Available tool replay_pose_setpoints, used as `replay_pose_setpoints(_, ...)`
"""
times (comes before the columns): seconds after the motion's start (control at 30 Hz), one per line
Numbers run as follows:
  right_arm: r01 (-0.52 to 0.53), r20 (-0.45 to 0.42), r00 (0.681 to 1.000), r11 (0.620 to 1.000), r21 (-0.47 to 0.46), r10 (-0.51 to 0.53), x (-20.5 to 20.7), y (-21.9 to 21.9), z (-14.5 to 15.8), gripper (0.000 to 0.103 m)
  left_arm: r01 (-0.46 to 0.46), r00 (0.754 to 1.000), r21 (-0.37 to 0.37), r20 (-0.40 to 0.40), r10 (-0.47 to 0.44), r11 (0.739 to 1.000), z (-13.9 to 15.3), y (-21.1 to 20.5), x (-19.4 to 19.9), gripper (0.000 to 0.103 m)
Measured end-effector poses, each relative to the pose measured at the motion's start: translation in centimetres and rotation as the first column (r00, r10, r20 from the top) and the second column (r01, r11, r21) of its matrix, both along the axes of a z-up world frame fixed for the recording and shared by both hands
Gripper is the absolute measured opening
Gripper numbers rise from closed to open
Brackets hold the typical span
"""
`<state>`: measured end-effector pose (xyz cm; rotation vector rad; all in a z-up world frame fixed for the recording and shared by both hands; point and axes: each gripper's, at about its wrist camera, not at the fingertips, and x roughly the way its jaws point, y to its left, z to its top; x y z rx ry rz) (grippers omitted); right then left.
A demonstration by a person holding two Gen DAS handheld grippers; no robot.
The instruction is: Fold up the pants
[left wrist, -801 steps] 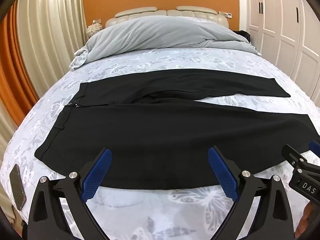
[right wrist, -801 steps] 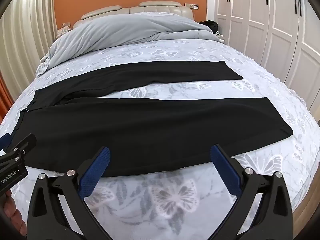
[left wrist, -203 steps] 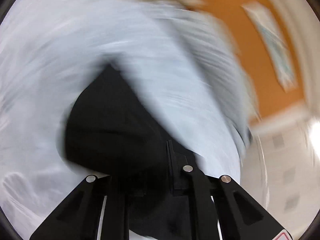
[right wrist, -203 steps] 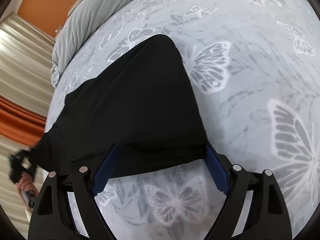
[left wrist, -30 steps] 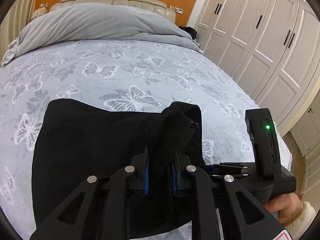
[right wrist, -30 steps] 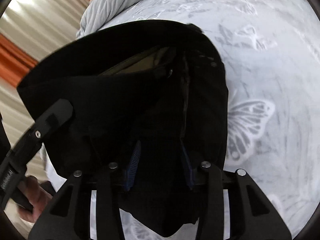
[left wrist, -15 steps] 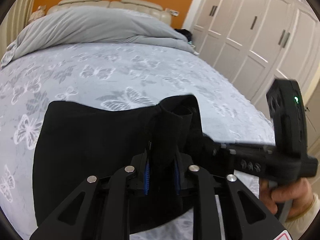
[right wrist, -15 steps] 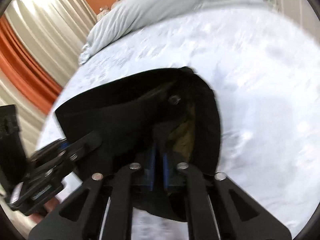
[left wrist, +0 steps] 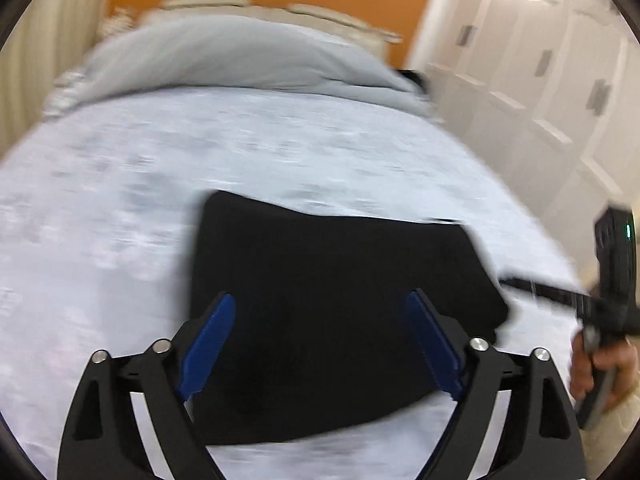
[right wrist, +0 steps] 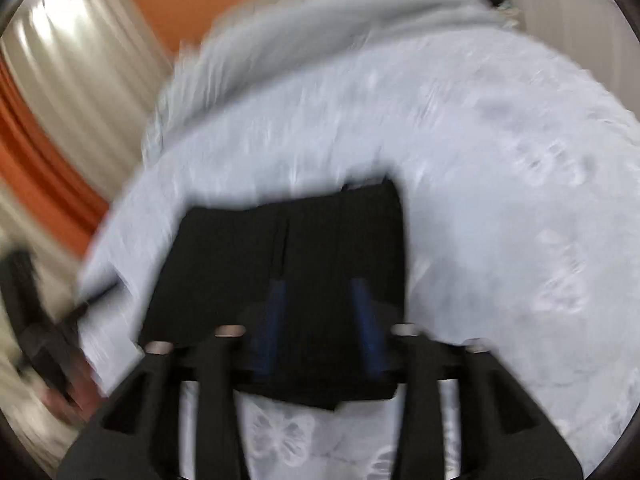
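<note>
Pale grey butterfly-print bedspread [left wrist: 120, 184] fills both views, and on it the black fabric pants [left wrist: 340, 292] now lie as a flat, compact rectangle near the bed's foot, where half a second ago both tools pinched a raised fold. Left gripper [left wrist: 320, 344] has let go, its blue pads spread wide. Right gripper [right wrist: 320, 320] shows a gap between its pads, parted though narrower; blur hides any contact. Folding looks essentially finished, with edges roughly squared
</note>
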<state>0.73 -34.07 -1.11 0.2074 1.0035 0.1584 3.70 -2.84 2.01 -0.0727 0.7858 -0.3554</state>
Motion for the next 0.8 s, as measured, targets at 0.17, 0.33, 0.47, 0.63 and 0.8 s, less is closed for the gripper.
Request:
replay_pose_setpoints(0.17,0.097,-0.051,0.994,0.994,-0.056,-0.100,-0.5,-1.7,-0.7,0.070,-0.114,0.978,-0.047,-0.180,0.104,0.992,-3.9,5.6,1.3,0.086)
replay_pose_setpoints(0.33,0.155,-0.154,0.979,0.981,0.119,-0.136,0.3,-1.5,-4.4,0.051,-0.091,0.935,-0.117,-0.351,0.045,0.989,-7.1,5.4,2.6,0.086)
replay_pose_setpoints(0.47,0.054,-0.009,0.999,0.980,0.191,-0.053,-1.0,1.4,0.3,0.030,-0.137,0.923,-0.131,-0.375,0.079,0.982,-7.5,6.1,3.0,0.058)
replay_pose_setpoints(0.63,0.050,-0.058,0.997,0.996,0.068,-0.046,-1.2,1.9,0.0,0.034,-0.216,0.958,-0.112,-0.215,0.188,0.970,-3.8,8.6,2.4,0.084)
replay_pose_setpoints(0.8,0.125,-0.135,0.985,0.987,0.099,-0.111,-3.6,-1.0,-1.3,0.066,-0.129,0.941,-0.124,-0.329,0.082,0.984,-5.9,6.7,2.2,0.085)
